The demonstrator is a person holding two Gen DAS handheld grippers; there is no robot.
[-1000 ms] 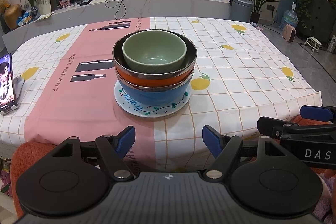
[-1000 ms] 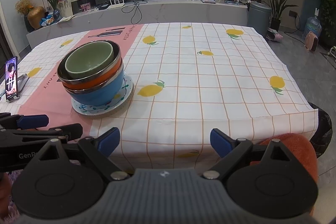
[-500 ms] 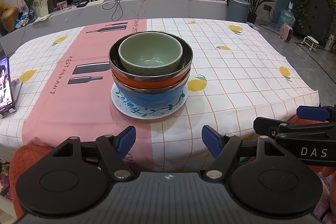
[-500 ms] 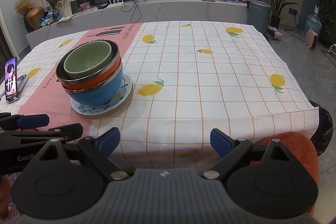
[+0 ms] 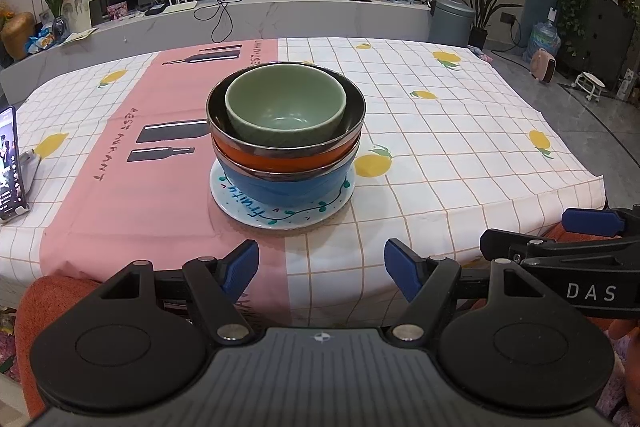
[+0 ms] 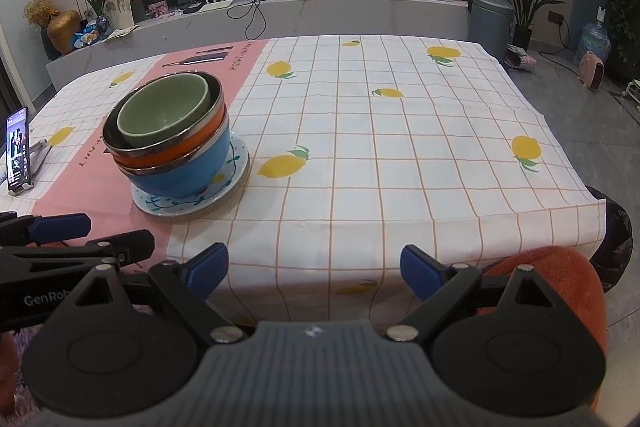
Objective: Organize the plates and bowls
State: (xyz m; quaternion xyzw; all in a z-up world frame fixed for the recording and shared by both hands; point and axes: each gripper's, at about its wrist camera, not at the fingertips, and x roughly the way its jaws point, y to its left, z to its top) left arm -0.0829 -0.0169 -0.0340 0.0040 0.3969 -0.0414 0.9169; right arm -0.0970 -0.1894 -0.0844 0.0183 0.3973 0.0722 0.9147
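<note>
**Stack built, both tools idle at the near edge**

Nearest, the left hand-held gripper [image 5: 320, 265] hangs short of the counter [image 5: 460, 131] edge, its blue pads spread wide with nothing between them. The right hand-held gripper [image 6: 314, 267] sits level with it, jaws likewise wide and empty, aimed at bare cloth.

Just past the edge, on the seam of pink and checked cloth, the plate [image 5: 256, 213] carries a blue bowl [image 5: 280, 189], an orange bowl [image 5: 272, 161] nested in that, and a green bowl [image 5: 285, 107] on top. A phone [image 5: 10, 163] stands propped at the far left.

By the look of it the stacking is finished, or nearly so; no loose dish shows. If anything remains, it would be a two-sided lift of the plate, gripped low at its rim so the bowls stay level.
</note>
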